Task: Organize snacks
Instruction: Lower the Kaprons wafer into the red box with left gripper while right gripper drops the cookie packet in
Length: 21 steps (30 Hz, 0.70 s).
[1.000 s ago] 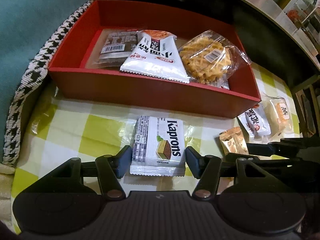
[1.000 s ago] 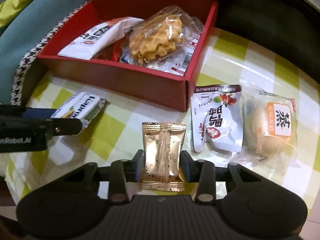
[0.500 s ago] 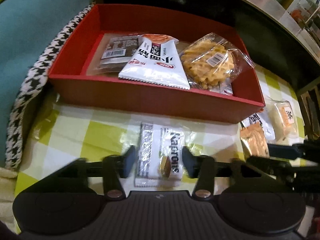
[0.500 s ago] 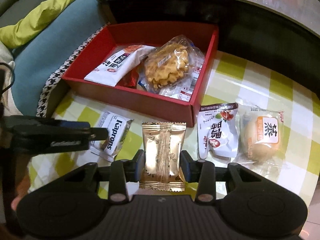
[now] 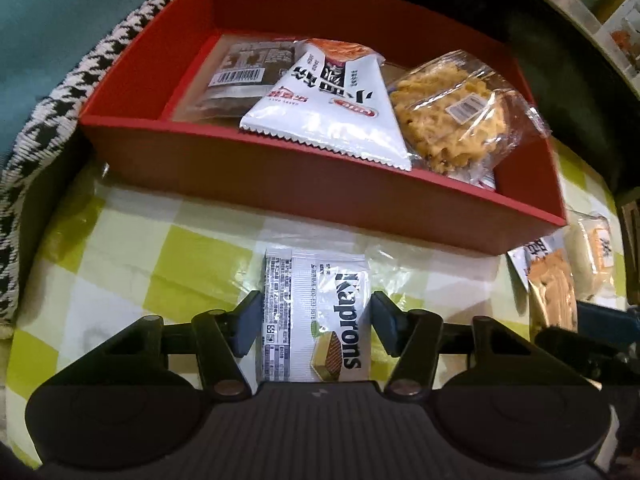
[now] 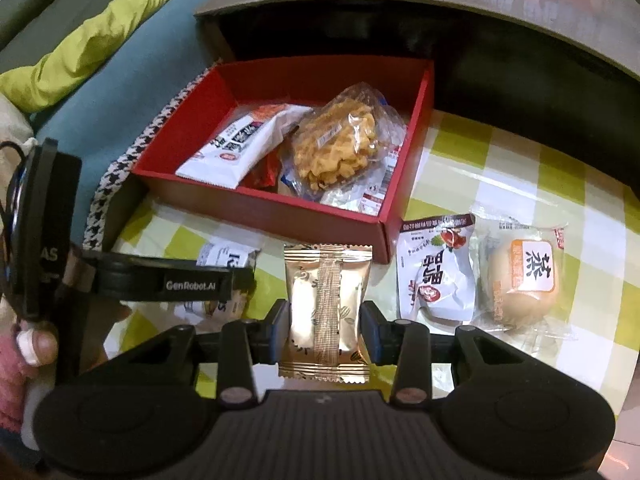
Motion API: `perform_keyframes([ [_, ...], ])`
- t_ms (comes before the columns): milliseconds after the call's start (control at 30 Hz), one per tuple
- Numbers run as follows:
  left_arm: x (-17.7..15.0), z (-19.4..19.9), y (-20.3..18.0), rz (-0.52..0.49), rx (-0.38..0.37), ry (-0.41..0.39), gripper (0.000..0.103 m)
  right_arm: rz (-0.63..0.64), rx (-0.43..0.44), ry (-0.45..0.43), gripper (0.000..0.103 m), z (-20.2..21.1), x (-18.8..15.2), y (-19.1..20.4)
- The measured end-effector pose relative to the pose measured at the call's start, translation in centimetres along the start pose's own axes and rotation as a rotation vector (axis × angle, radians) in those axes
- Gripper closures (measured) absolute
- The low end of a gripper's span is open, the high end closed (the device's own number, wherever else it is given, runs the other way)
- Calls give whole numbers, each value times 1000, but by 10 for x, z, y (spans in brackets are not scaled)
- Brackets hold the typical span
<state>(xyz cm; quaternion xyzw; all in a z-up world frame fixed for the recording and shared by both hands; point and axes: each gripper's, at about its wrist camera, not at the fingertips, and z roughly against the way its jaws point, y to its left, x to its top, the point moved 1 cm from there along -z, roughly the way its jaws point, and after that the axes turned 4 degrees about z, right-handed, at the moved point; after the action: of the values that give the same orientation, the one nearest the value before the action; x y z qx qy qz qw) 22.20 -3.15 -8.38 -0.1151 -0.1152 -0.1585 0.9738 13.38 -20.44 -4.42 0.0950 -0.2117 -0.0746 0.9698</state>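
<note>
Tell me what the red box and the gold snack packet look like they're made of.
Red box: likely matte cardboard, judging by its thin straight walls, crisp folded corners and no gloss. Gold snack packet: apparently metallised plastic film, shiny, with a ribbed centre seam and zigzag-cut ends; foil or foil-look plastic, the pictures can't settle which.

Black tool (image 6: 323,330), ribbed housing, brass screws, "GenRobot.AI" lettering, pink sleeve (image 6: 10,392)

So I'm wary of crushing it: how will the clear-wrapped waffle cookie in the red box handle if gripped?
The clear-wrapped waffle cookie looks brittle and lattice-thin, so probably crumbles under pressure. Its loose crinkly film likely slips.
</note>
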Motion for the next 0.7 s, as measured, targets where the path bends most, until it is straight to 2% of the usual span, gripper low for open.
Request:
perform_keyframes([
  [333, -9, 62, 1, -28, -72, -117, 38, 22, 28, -57, 53, 19, 10, 12],
  [533, 16, 67, 1, -7, -77, -165, 38, -3, 27, -107, 53, 24, 32, 8],
  [700, 52, 62, -6, 13, -73, -211, 38, -31, 33, -153, 53, 19, 61, 4],
])
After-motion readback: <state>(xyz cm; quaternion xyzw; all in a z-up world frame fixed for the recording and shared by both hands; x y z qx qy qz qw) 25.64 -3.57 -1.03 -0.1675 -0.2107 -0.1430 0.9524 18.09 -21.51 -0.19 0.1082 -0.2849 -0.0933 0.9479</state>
